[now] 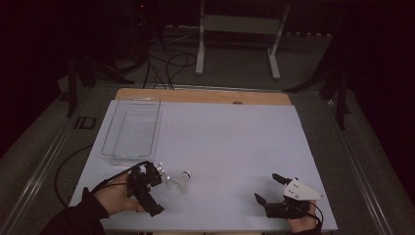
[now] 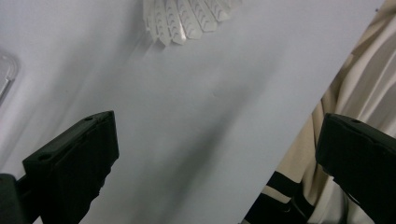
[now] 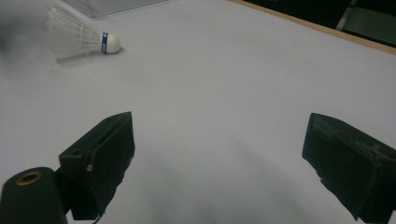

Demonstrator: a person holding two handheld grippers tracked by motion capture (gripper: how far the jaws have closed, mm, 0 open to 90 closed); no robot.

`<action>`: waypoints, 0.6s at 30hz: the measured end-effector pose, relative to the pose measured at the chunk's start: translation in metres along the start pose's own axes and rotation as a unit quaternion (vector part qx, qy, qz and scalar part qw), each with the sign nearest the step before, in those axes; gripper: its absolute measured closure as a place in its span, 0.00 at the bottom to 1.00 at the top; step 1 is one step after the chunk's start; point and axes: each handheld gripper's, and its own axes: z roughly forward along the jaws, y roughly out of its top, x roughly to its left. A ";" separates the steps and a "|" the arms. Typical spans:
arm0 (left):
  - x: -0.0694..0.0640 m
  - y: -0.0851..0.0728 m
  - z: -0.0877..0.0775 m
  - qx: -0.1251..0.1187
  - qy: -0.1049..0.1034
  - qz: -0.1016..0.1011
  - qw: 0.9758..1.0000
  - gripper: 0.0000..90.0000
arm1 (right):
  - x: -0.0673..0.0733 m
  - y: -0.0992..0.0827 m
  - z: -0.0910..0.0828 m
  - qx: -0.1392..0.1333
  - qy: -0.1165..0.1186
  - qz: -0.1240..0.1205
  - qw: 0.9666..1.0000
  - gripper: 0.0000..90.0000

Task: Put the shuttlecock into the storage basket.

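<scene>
White shuttlecock x1, clear tray x1 on table; left hand-held gripper & right hand-held gripper both wide open, empty

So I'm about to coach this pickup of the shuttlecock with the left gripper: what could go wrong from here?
The shuttlecock lies on its side just beyond the open left gripper, feather end nearest, so closing there might crush the feathers. It is light and could roll or skid away if nudged. The clear tray is hard to see, so the rim might get clipped.
</scene>
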 end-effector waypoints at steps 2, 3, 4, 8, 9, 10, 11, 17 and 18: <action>0.000 0.003 0.001 0.001 -0.002 0.007 1.000 0.00 | 0.000 0.000 0.000 0.001 0.000 -0.001 1.000 0.10; -0.001 0.005 0.002 0.003 0.002 0.011 1.000 0.00 | 0.000 0.000 0.000 0.001 0.001 -0.001 1.000 0.10; -0.001 0.005 0.002 0.003 0.002 0.011 1.000 0.00 | 0.000 0.000 0.000 0.001 0.001 -0.001 1.000 0.10; 0.000 0.013 0.004 0.015 0.007 0.016 1.000 0.00 | 0.000 0.000 0.000 0.001 0.001 -0.001 1.000 0.10; 0.000 0.015 0.004 0.016 0.011 0.015 1.000 0.00 | 0.000 0.000 0.000 0.001 0.001 -0.001 1.000 0.10; 0.000 0.016 0.004 0.017 0.013 0.014 1.000 0.00 | 0.000 0.000 0.000 0.001 0.002 -0.001 1.000 0.10; 0.001 0.018 0.004 0.016 0.012 0.016 1.000 0.00 | 0.000 0.000 0.000 0.001 0.002 -0.001 1.000 0.10; 0.004 0.028 0.005 0.018 0.014 0.022 1.000 0.00 | 0.000 0.000 0.001 0.002 0.002 -0.002 1.000 0.10; 0.005 0.030 0.006 0.018 0.015 0.019 1.000 0.00 | 0.000 0.000 0.001 0.002 0.002 -0.002 1.000 0.10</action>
